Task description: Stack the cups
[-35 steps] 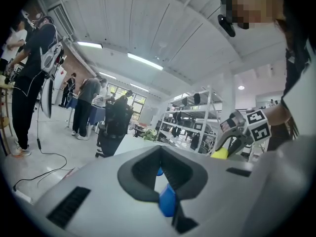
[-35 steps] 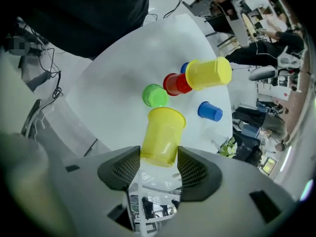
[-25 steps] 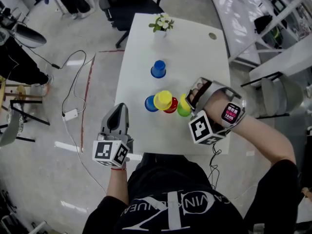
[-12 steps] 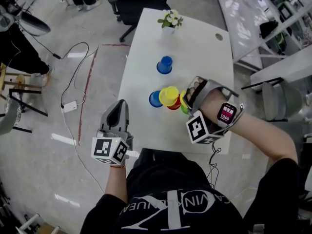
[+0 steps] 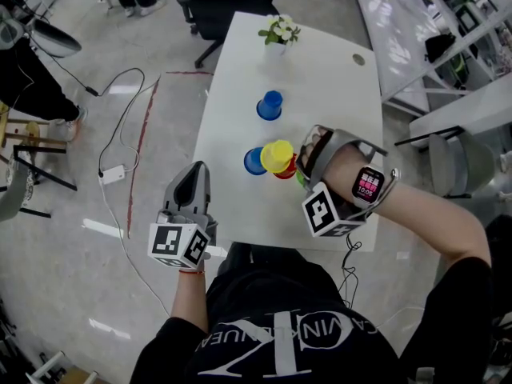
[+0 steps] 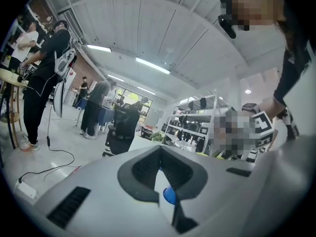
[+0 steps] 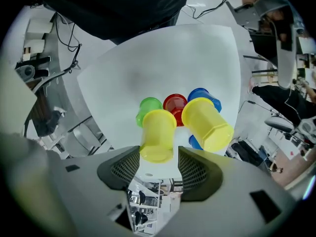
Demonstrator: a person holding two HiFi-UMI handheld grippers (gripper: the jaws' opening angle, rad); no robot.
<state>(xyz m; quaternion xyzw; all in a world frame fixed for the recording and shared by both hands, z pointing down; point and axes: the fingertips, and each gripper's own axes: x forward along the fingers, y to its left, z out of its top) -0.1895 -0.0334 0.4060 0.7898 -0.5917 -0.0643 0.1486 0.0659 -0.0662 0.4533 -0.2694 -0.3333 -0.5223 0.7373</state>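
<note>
White tabletop (image 5: 232, 126) filled the middle of a busy workshop, with the cups gathered toward its near right part. At the left the left gripper (image 5: 197, 176) hung off the near table edge, jaws brought together on nothing. Its marker cube (image 5: 178, 246) carried only a black-and-white square pattern, no words.

Rightward stood the near blue cup (image 5: 254, 162), with the far blue cup (image 5: 270, 106) alone behind it. Next came the tall yellow cup (image 5: 278, 155), the red cup (image 5: 286, 174) and the green cup (image 7: 147, 106). At the far right the right gripper (image 7: 158, 157) angled down with its jaws apart either side of a second yellow cup (image 7: 158, 132). A thin gap showed beside that cup, so it looked bracketed rather than gripped.

No cup appeared nested on another, so I judged the stacking barely begun, all six left to do.

The cups bore no print. The wristwatch (image 5: 368, 185) was too small to read. The black shirt (image 5: 264, 334) showed large white letters, upside down, probably a Calvin Klein mark.
</note>
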